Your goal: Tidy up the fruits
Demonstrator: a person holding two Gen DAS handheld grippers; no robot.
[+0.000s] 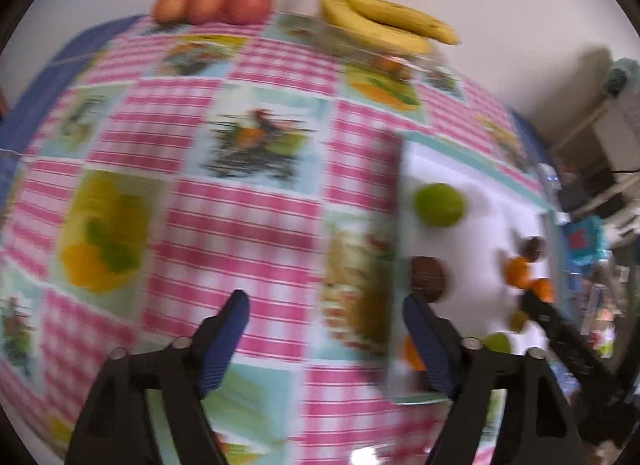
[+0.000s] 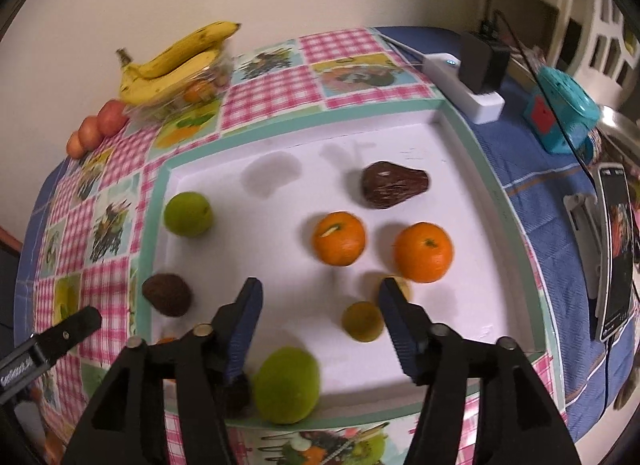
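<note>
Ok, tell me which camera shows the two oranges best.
The right wrist view: both oranges sit sharp and unobstructed in the white tray. The left wrist view shows them small and blurred at its right edge.

Both tools (image 1: 326,307) (image 2: 320,293) agape, empty.

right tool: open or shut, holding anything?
Open and empty. The right tool has its blue-padded fingers spread wide above the white tray, nothing between them.

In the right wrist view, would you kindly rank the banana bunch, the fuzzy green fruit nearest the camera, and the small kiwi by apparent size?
1. banana bunch
2. fuzzy green fruit, though nearness to the camera inflates it
3. small kiwi
</note>
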